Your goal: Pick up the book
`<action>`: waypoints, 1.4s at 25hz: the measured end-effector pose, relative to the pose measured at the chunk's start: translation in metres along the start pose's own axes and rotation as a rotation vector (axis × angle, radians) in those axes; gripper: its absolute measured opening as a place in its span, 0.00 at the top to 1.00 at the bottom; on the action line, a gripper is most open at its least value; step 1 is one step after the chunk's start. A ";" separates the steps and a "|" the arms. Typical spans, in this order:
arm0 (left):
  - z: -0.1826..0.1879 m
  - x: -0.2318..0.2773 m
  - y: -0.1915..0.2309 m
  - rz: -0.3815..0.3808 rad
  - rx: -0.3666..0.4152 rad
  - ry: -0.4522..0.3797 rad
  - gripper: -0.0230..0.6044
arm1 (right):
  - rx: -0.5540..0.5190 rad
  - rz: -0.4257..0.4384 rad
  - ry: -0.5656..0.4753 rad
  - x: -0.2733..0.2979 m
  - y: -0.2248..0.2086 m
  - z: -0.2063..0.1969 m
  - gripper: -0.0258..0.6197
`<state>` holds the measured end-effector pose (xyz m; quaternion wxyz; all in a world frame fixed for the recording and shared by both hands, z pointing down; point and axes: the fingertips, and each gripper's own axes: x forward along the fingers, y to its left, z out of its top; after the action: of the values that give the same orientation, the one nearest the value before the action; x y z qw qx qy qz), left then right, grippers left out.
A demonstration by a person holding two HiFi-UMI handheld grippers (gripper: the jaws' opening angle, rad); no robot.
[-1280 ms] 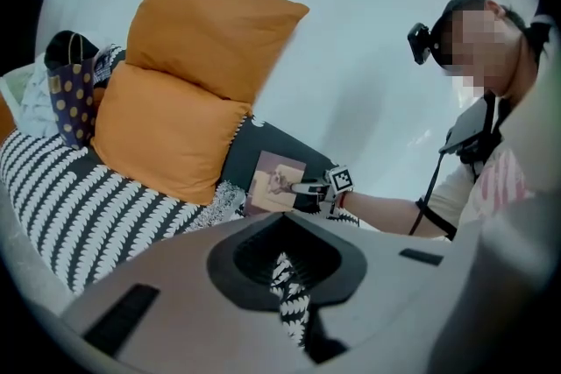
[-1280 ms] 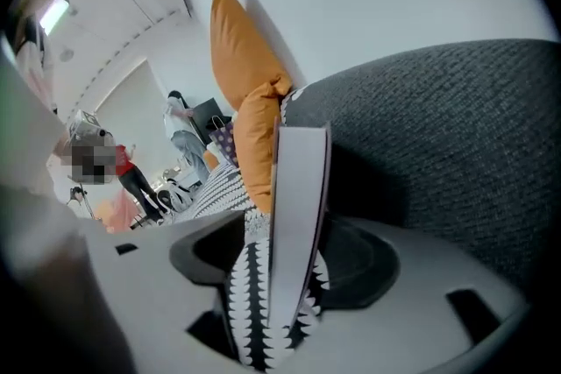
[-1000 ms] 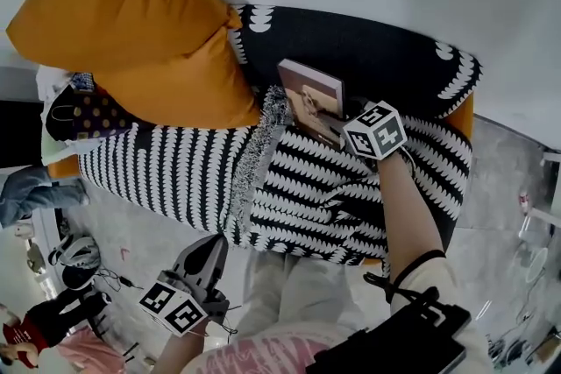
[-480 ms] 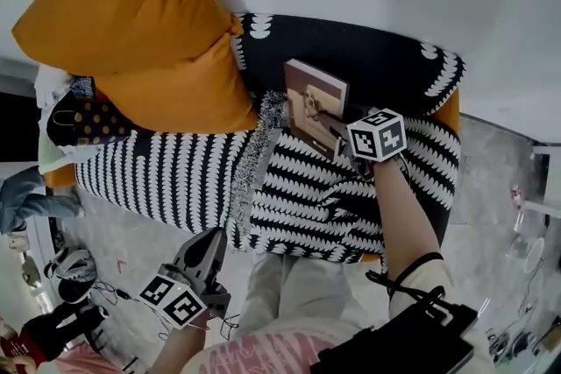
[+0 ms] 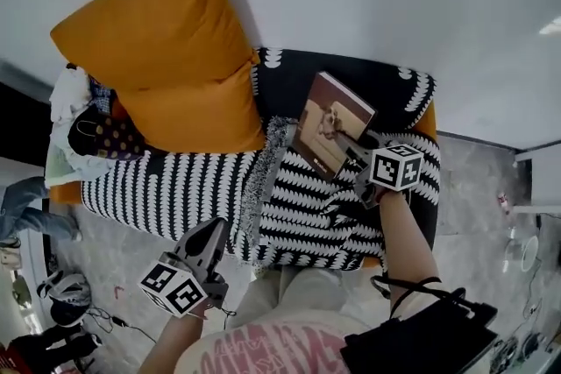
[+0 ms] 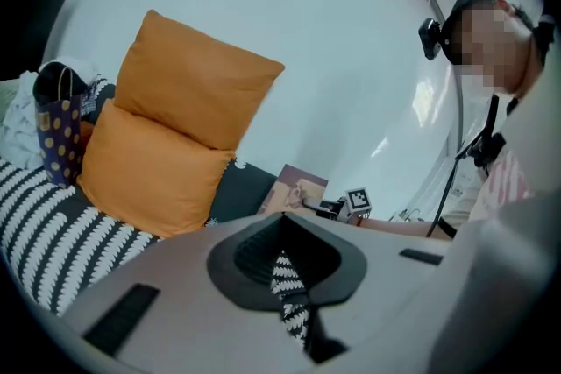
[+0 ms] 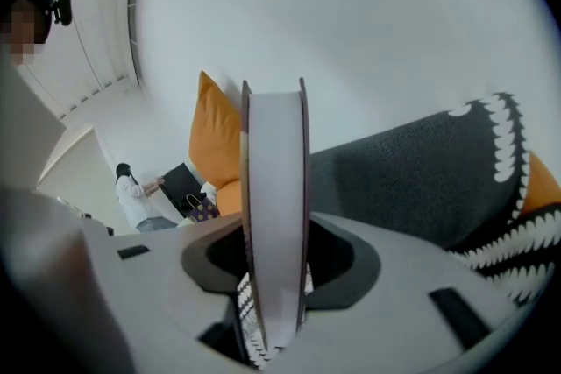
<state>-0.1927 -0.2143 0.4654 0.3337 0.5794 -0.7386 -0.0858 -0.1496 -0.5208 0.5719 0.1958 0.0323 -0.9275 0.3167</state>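
The book (image 5: 331,123), with a brown cover that bears a picture, is lifted and tilted above the black-and-white patterned throw (image 5: 298,197) on the sofa. My right gripper (image 5: 351,146) is shut on its near edge. In the right gripper view the book (image 7: 276,188) stands edge-on between the jaws of the right gripper (image 7: 276,276), its pale page edge facing the camera. My left gripper (image 5: 213,232) hangs low at the sofa's front edge, jaws together and holding nothing. In the left gripper view the left gripper (image 6: 294,276) points toward the book (image 6: 294,188) in the distance.
Two orange cushions (image 5: 166,57) lean against the white wall at the sofa's left end. A polka-dot bag (image 5: 105,136) and white cloth lie beside them. The sofa's dark back (image 7: 412,179) rises behind the book. A person (image 7: 131,193) stands far off.
The right gripper has risen with the book, which now stands clear of the throw and more tilted. The left gripper has come up a little.
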 end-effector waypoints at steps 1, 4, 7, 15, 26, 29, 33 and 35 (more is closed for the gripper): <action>0.005 -0.003 -0.001 -0.016 0.012 -0.010 0.95 | 0.018 0.001 -0.026 -0.008 0.010 0.004 0.72; 0.018 -0.008 -0.001 -0.063 0.039 -0.038 0.95 | 0.081 0.029 -0.103 -0.028 0.041 0.010 0.72; 0.033 -0.020 -0.003 -0.112 0.066 -0.072 0.95 | 0.165 0.062 -0.199 -0.050 0.082 0.018 0.72; 0.068 -0.058 0.004 -0.195 0.110 -0.160 0.95 | 0.540 0.343 -0.502 -0.107 0.212 0.039 0.72; 0.080 -0.098 -0.022 -0.299 0.155 -0.223 0.95 | 0.587 0.447 -0.653 -0.197 0.293 0.018 0.72; 0.082 -0.094 -0.045 -0.284 0.148 -0.220 0.95 | 0.622 0.471 -0.631 -0.221 0.289 0.021 0.72; 0.087 -0.088 -0.047 -0.289 0.132 -0.218 0.95 | 0.668 0.493 -0.637 -0.224 0.286 0.018 0.72; 0.087 -0.088 -0.045 -0.288 0.134 -0.225 0.95 | 0.677 0.506 -0.644 -0.222 0.283 0.016 0.72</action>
<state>-0.1984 -0.1706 0.3413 0.1937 0.6869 -0.6847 -0.1476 -0.0029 -0.3189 0.3121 -0.2029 -0.0355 -0.7654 0.6097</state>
